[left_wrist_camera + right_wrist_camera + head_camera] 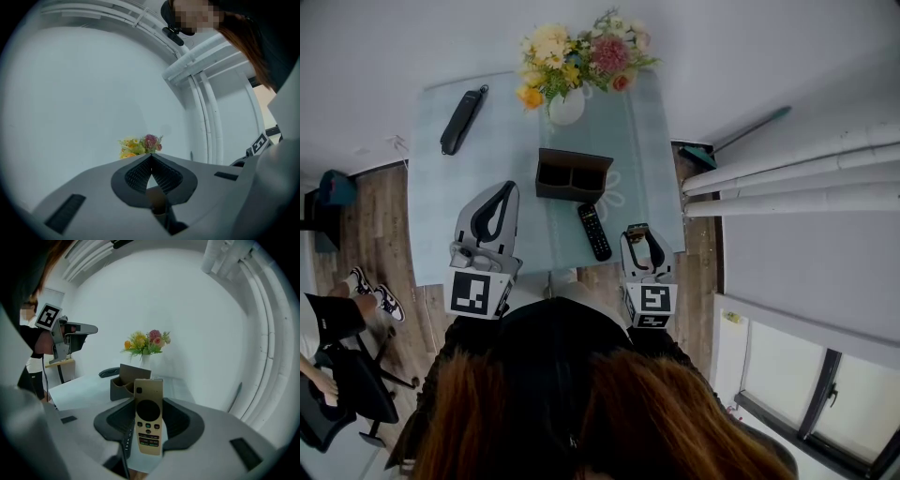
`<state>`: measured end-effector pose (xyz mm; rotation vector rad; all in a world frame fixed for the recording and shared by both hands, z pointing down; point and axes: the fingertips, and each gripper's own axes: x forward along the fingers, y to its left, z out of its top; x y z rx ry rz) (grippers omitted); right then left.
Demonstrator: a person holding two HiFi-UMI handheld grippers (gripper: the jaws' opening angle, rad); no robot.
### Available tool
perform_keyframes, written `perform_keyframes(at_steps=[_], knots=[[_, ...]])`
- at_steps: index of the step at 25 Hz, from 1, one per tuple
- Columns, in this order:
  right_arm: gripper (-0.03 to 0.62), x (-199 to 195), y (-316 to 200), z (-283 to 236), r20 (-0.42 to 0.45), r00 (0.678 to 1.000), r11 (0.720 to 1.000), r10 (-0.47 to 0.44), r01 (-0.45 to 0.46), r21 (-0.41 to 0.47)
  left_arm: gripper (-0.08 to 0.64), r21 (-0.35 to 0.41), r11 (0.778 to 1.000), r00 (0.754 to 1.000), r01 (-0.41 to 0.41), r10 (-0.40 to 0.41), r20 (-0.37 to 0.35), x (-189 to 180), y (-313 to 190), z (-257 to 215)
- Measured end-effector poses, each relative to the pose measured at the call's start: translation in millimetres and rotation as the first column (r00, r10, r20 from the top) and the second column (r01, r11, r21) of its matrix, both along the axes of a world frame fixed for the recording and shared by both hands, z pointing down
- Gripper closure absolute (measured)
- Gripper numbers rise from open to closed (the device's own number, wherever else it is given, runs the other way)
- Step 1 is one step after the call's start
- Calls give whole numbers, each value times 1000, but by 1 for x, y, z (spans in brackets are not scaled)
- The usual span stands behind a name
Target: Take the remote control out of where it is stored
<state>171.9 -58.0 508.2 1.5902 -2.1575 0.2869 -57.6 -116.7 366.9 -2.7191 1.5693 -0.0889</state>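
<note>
the table stood against a plain white wall, covered edge to edge by a pale blue-green cloth. at the far edge, near the middle, sat a white vase of mixed flowers. a dark box with two open compartments stood around the middle of the top. just in front of it a black remote lay flat, its length running towards the near edge. well apart, at the far left corner, a long black case lay at a slant.

The left tongs stand closed and empty, tips meeting, before a flower bouquet against a white wall.
</note>
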Motion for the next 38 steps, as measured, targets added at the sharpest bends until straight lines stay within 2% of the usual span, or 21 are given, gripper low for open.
perform_keyframes(at_steps=[12, 26, 38], knots=[[403, 9, 4, 32, -8, 1000, 996, -3, 2, -88, 555, -3, 1000, 1000, 5, -5, 13, 2, 7, 1], [403, 3, -20, 45, -3, 998, 991, -63, 62, -119, 555, 0, 1000, 999, 31, -31, 20, -5, 10, -1], [402, -5, -65, 80, 51, 994, 962, -97, 107, -250, 555, 0, 998, 998, 57, -57, 17, -15, 12, -1]])
